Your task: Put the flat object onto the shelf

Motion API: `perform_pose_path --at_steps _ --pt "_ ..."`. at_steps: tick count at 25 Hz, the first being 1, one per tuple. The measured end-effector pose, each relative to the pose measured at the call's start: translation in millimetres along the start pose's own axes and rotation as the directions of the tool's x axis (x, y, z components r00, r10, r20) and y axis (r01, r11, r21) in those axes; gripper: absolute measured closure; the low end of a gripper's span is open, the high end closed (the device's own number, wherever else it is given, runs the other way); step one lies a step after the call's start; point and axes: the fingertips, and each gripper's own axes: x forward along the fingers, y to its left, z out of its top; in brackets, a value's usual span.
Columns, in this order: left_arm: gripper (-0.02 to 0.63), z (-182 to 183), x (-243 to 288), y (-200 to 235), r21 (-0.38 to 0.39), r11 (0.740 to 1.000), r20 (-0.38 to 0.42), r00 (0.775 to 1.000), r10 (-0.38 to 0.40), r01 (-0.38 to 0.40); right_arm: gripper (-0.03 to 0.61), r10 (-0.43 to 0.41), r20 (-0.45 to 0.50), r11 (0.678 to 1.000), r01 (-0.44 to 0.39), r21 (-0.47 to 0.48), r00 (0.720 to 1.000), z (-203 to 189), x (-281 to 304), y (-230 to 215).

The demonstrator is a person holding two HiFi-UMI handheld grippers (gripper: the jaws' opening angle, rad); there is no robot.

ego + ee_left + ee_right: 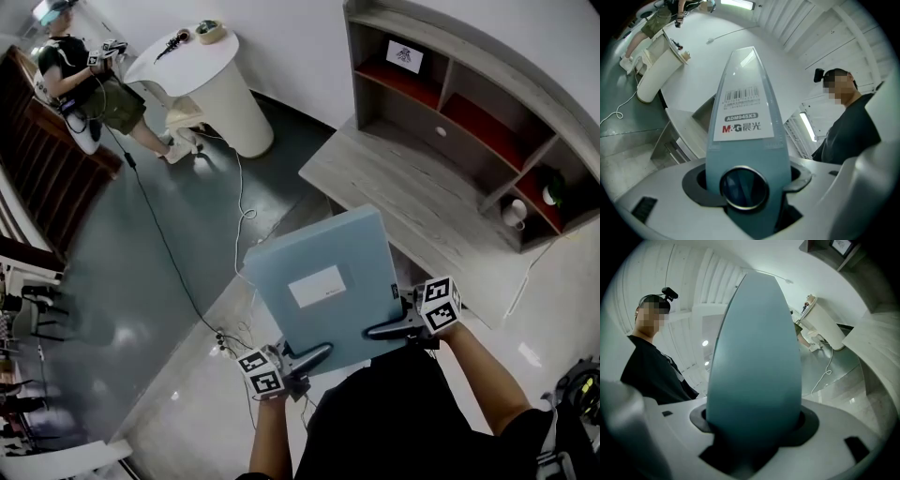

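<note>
A flat light-blue file box [328, 286] with a white label is held level in front of me, above the floor and short of the shelf unit [450, 103]. My left gripper [305, 359] grips its near left edge, shut on the spine end with the metal ring hole [743, 187] and barcode label. My right gripper [394, 328] clamps the near right edge; in the right gripper view the box's plain blue side [757, 362] fills the space between the jaws. The shelf's grey wooden top [412, 202] lies just beyond the box.
The shelf unit has red-backed compartments holding a small framed card [404, 56], a white cup [514, 215] and a green item [551, 192]. A round white table [202, 66] stands far left with another person [80, 75] beside it. A cable [234, 206] runs over the floor.
</note>
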Motion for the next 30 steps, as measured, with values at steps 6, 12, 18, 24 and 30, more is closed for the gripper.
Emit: perform_pose_path --at_steps 6,12,18,24,30 --pt "0.303 17.0 18.6 4.9 0.029 1.000 -0.024 1.000 -0.006 0.006 0.273 -0.017 0.026 0.999 0.018 -0.036 1.000 17.4 -13.4 -10.1" --pt "0.302 56.1 60.5 20.9 0.058 0.998 -0.065 0.998 -0.009 0.013 0.272 -0.036 0.075 0.998 0.040 -0.048 0.997 57.0 -41.8 -36.4" --pt "0.302 82.9 97.8 35.3 0.073 0.995 -0.107 0.993 -0.055 0.063 0.268 -0.102 0.123 0.992 0.111 -0.068 0.987 85.7 -69.3 -56.2" --pt "0.302 109.9 145.1 59.3 0.066 0.981 -0.227 0.960 -0.162 0.181 0.267 -0.228 0.232 0.970 0.241 -0.029 0.946 107.5 -101.2 -82.4" --pt "0.301 150.2 201.9 83.3 -0.006 0.927 -0.379 0.857 -0.348 0.374 0.267 -0.423 0.372 0.901 0.427 0.077 0.826 142.4 -135.4 -105.1"
